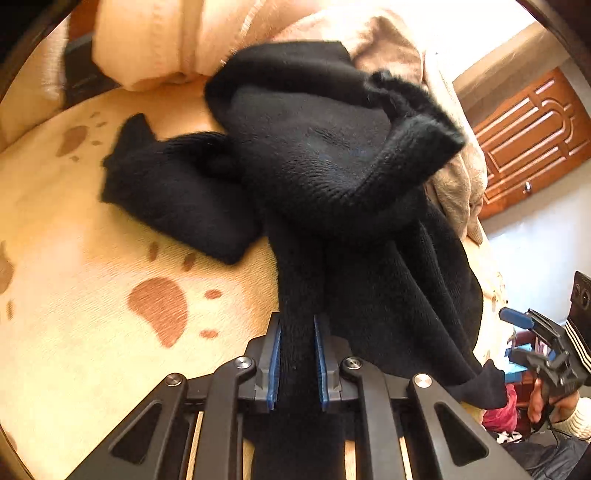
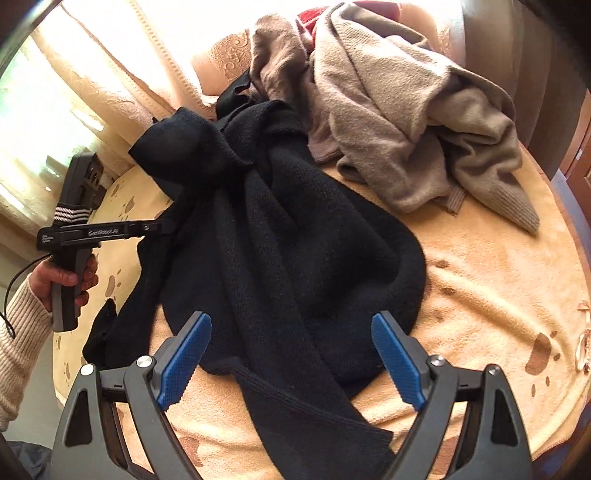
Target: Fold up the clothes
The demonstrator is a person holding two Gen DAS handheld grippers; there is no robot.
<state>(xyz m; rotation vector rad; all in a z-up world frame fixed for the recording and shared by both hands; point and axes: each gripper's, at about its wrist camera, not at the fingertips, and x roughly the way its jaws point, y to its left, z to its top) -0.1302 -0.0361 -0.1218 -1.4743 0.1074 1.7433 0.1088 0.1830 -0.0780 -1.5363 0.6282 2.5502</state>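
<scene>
A black knit sweater [image 2: 280, 236] lies crumpled on a cream blanket with brown paw prints [image 2: 480, 266]. My left gripper [image 1: 297, 363] is shut on a bunched part of the black sweater [image 1: 325, 166] and lifts it, the fabric running between the blue pads [image 1: 274, 365]. In the right wrist view the left gripper [image 2: 162, 227] grips the sweater's left side. My right gripper [image 2: 291, 354] is open and empty, just above the sweater's near edge and a sleeve. It also shows in the left wrist view [image 1: 532, 332] at the far right.
A beige sweater [image 2: 413, 122] lies heaped behind the black one, with a bit of red cloth [image 2: 308, 16] beyond it. Cream cushions [image 1: 166, 37] stand at the back. A wooden door [image 1: 532, 136] is at the right. The bed's edge [image 2: 569, 206] curves on the right.
</scene>
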